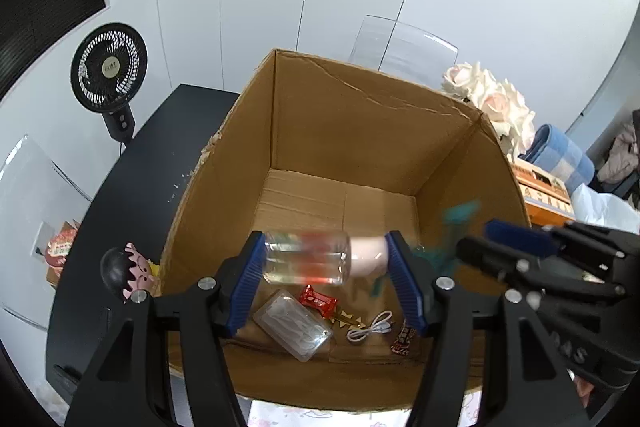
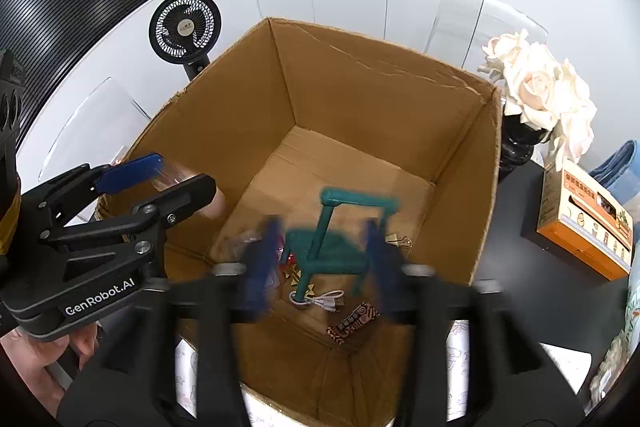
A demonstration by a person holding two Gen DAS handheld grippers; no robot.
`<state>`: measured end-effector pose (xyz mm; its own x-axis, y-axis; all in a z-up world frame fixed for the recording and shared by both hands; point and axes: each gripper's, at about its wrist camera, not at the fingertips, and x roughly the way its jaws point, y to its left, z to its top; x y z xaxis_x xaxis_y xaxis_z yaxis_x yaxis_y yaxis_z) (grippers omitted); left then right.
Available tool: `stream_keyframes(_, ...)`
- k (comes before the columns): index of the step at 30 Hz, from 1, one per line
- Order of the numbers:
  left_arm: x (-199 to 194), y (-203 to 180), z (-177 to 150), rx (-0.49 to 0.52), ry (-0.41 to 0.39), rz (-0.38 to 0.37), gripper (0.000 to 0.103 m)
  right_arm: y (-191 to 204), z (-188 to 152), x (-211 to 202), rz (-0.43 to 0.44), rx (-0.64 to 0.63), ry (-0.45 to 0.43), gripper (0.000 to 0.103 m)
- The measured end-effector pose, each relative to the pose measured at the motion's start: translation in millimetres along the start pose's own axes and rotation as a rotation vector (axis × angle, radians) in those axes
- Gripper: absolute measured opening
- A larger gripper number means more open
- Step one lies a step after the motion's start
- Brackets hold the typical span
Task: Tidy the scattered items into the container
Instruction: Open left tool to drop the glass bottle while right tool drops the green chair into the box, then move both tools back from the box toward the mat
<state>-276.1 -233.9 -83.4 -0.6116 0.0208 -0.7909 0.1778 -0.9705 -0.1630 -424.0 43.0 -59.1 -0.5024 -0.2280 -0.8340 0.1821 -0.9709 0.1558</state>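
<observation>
An open cardboard box [image 1: 360, 83] [image 2: 360, 43] stands on the black table [image 1: 132, 187]. My left gripper [image 1: 324, 267] [image 2: 160, 179] hangs over the box, shut on a clear bottle [image 1: 306, 257] with a pink cap, held sideways and blurred. My right gripper [image 2: 320, 259] [image 1: 476, 239] is over the box too, its blue fingers [image 2: 264, 259] blurred and spread. A teal stand [image 2: 340, 227] [image 1: 460, 211] sits blurred between them, with a gap on its left side. On the box floor lie a clear case [image 1: 294, 325], a red wrapper [image 1: 318, 301], a white cable [image 1: 368, 327] [image 2: 320, 301] and a patterned packet [image 2: 352, 323].
A black fan [image 1: 108, 67] stands beyond the table's left end. White roses [image 2: 540, 87] in a dark vase and an orange carton [image 2: 584, 223] sit right of the box. A small doll figure [image 1: 136, 267] rests left of it. A hand [image 2: 40, 355] holds the left gripper.
</observation>
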Motion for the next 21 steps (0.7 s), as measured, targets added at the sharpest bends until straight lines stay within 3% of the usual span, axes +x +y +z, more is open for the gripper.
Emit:
stream_keyframes(2,-3.0,0.0,0.2,0.007,-0.005,0.007,0.074,-1.3,-2.0,-5.1,-0.01,-0.003,-0.004,0.062)
stream_keyframes(9,-11.1,2.0,-1.4,0.005,-0.007,-0.004,0.099,-8.1,-11.3,-24.1,-0.026,0.0,-0.03,0.082)
stream_keyframes(21,-35.5,-10.6,-6.2,0.024,-0.043,-0.003,0.102,-19.2,-28.0,-54.7,-0.016,0.032,-0.074,0.092)
